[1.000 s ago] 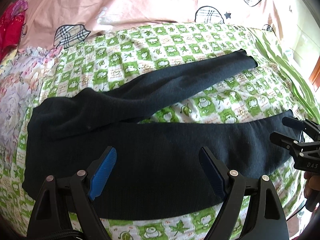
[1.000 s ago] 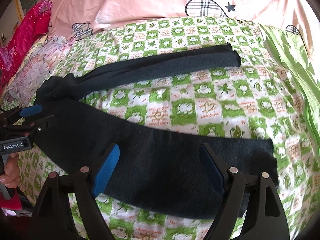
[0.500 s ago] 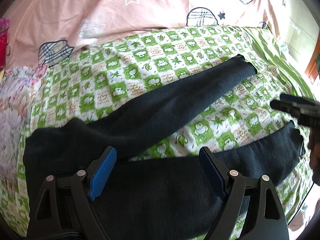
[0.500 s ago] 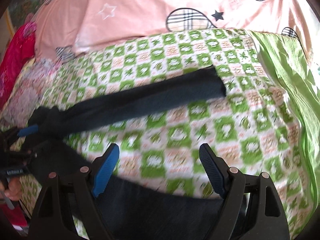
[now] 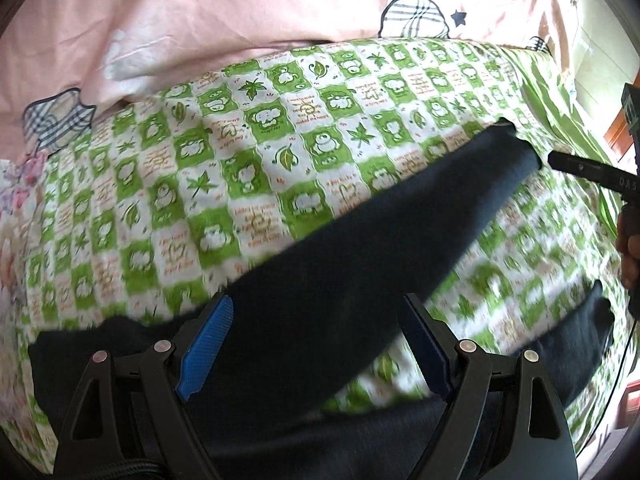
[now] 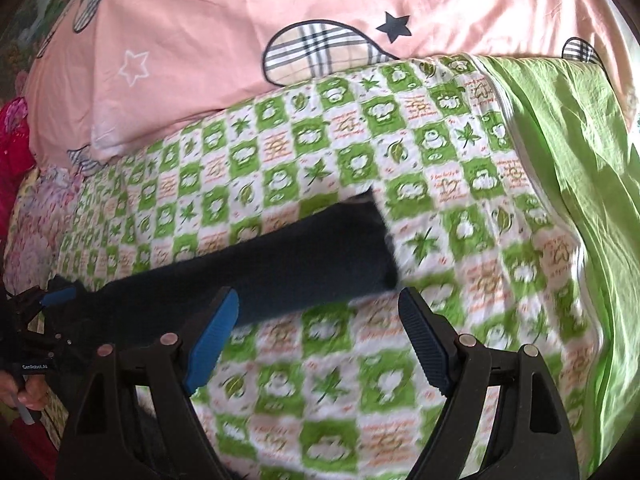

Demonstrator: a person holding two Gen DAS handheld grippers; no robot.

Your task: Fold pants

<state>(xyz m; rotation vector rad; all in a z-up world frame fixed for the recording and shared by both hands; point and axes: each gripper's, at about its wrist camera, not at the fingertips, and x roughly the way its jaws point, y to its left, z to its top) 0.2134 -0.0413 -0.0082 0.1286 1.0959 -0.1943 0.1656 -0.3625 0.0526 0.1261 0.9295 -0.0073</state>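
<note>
Dark navy pants (image 5: 360,256) lie spread on a green-and-white checked bedsheet (image 5: 248,128), legs apart and pointing right. My left gripper (image 5: 316,344) is open and empty, over the upper part of the far leg near the crotch. My right gripper (image 6: 316,336) is open and empty, just in front of the far leg's cuff (image 6: 360,248). The right gripper also shows at the right edge of the left wrist view (image 5: 592,172), beside that cuff. The left gripper shows at the left edge of the right wrist view (image 6: 36,320). The near leg's cuff (image 5: 592,328) lies lower right.
A pink quilt with plaid shapes and stars (image 6: 280,40) lies behind the sheet. A plain green cover (image 6: 580,152) runs along the right side. Red and floral fabric (image 6: 16,144) lies at the left. A wooden edge (image 5: 620,136) shows far right.
Both grippers have moved forward from the near leg toward the far leg. The right gripper now sits at the far leg's cuff. Both stay open.
</note>
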